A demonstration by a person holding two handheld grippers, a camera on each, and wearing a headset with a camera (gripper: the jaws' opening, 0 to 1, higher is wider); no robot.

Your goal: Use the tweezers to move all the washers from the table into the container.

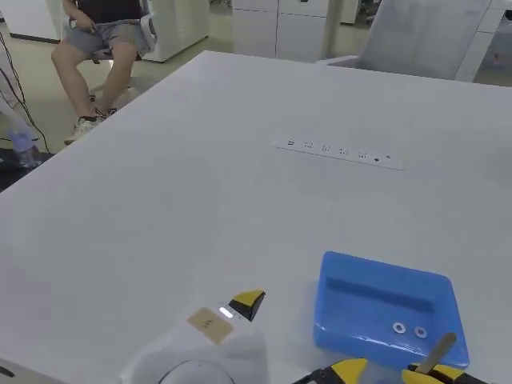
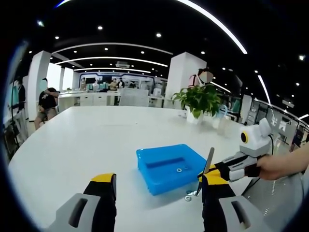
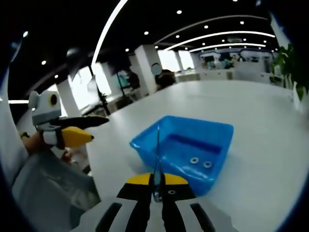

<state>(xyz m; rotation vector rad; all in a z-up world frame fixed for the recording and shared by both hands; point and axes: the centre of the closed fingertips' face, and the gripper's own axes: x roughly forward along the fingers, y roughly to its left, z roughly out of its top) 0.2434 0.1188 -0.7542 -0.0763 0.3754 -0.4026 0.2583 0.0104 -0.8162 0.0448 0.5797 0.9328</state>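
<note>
Washers [image 1: 398, 327] lay two together inside the blue container [image 1: 352, 276]. At least one more washer [image 2: 188, 197] seemed to rest on the table [image 2: 87, 140] just outside its corner, at the tips of the tweezers [image 2: 208, 164]. The right gripper [image 3: 155, 182], jaws clamped on the tweezers, was nearer; the left gripper [image 2: 158, 191] hung with jaws apart, empty.

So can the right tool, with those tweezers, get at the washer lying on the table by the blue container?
Probably yes. The right tool holds the tweezers with their tips just beside the washer, on bare table outside the container; nothing lies between.
</note>
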